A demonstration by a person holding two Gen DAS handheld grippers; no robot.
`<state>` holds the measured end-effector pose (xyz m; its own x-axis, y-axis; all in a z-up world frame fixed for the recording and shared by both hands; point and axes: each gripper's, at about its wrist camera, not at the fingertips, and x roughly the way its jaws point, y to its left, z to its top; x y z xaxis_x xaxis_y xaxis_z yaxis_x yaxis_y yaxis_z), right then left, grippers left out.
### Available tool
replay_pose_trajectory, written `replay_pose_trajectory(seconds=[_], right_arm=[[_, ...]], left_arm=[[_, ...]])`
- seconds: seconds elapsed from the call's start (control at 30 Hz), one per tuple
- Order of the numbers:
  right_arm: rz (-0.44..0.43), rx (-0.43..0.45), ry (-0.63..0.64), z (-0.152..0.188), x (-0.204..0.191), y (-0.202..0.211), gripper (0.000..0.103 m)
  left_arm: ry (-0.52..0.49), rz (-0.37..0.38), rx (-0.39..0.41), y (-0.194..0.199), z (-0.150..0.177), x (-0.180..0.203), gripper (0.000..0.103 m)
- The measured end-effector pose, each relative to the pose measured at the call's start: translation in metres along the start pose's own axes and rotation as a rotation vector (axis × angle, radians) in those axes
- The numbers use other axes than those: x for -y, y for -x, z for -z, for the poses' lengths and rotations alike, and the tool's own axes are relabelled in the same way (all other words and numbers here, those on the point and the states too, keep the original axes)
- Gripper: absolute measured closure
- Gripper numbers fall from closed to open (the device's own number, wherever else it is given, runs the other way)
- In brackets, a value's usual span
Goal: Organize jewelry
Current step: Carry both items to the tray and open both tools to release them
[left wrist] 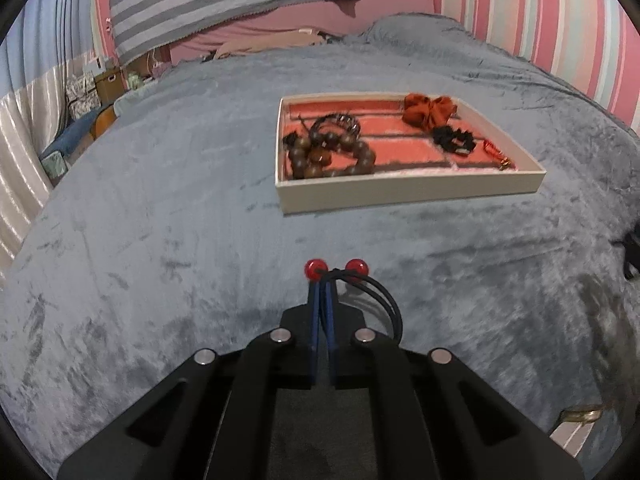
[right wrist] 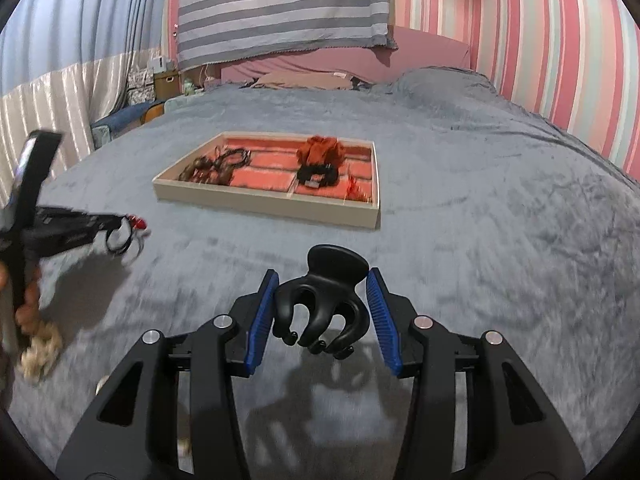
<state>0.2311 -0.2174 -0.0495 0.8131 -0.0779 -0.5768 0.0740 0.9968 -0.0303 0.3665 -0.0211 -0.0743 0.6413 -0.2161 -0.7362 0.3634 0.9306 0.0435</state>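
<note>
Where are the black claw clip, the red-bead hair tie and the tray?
black claw clip (right wrist: pixel 320 312): right wrist view, on its body.
red-bead hair tie (left wrist: pixel 315 269): left wrist view, on its left bead.
tray (left wrist: pixel 408 194): left wrist view, on its near wall.

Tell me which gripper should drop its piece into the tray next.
Left. The left gripper is shut on the red-bead hair tie, lifted and aimed at the tray. The right gripper is open around the black claw clip, which it has not yet clamped.
</note>
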Motion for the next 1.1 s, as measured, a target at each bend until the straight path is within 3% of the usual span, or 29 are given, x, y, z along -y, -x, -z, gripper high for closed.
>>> replay_pose_trajectory(seconds=[0.37,0.67,0.9,1.1], right_arm=[[0.042,0.026,-0.007,-0.072,0.012,-0.073,0.058],[0.052,-0.054,-0.028,-0.106,0.019,-0.156,0.058],[0.082,-0.139,-0.026,-0.106,0.016,-0.208,0.058],[0.091,-0.169,-0.013,-0.098,0.015,-0.223,0.057]], left_arm=[[-0.026,0.008,0.087,0.005,-0.067,0.021,0.099],[0.057,0.005,0.067,-0.055,-0.125,0.012,0.099],[0.055,-0.008,-0.006,-0.098,-0.129,0.002,0.099],[0.074,-0.026,-0.035,-0.115,-0.122,-0.008,0.096]])
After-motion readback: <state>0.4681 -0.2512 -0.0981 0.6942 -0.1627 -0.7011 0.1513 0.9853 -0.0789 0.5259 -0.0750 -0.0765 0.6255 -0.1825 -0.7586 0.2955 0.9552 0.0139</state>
